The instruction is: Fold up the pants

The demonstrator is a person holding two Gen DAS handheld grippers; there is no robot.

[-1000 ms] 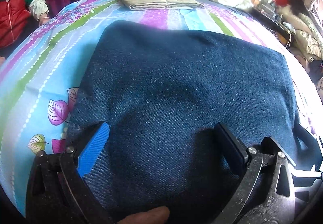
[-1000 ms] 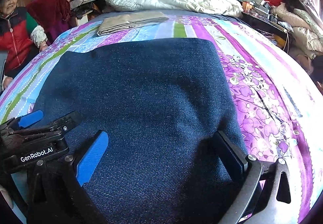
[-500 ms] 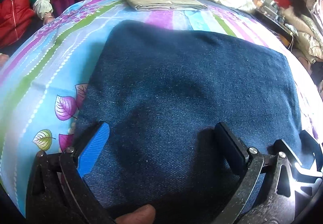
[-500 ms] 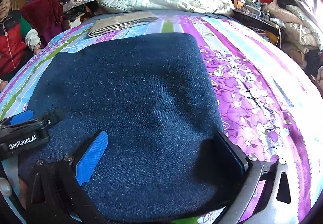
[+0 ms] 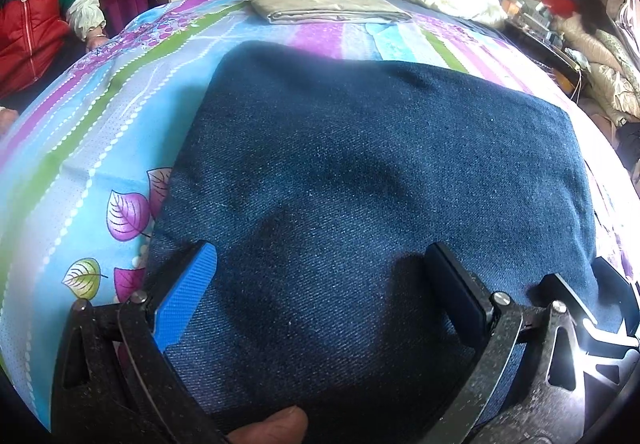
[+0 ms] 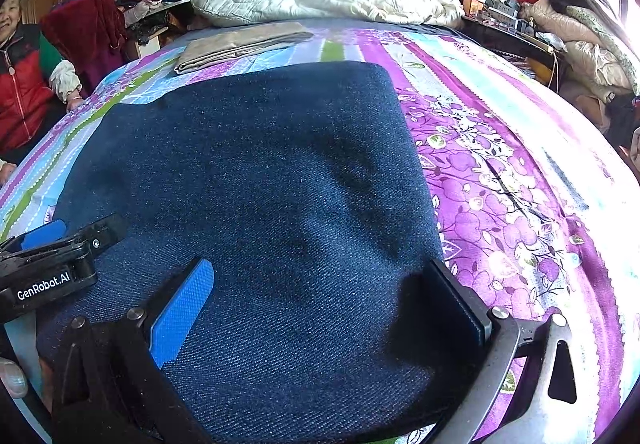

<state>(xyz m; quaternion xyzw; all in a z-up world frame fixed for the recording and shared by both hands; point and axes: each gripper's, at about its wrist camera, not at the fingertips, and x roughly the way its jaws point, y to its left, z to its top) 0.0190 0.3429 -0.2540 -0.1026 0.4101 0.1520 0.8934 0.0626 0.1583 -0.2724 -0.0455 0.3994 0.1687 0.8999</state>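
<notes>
Denim pants (image 5: 360, 180) lie folded flat under both our wide-open grippers, left gripper (image 5: 320, 276) at their left near edge, right gripper (image 6: 320, 292) at their right.

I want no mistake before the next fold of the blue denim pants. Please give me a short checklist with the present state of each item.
1. Left gripper open, fingers apart: ok.
2. Right gripper open, nothing held: ok.
3. Denim pants lying flat as a folded block, edges even: ok.
4. Beige folded cloth apart from the denim: ok.
5. Bedsheet beside the denim free of objects: ok.
6. Near edge of the denim, under the grippers: cannot tell.
</notes>
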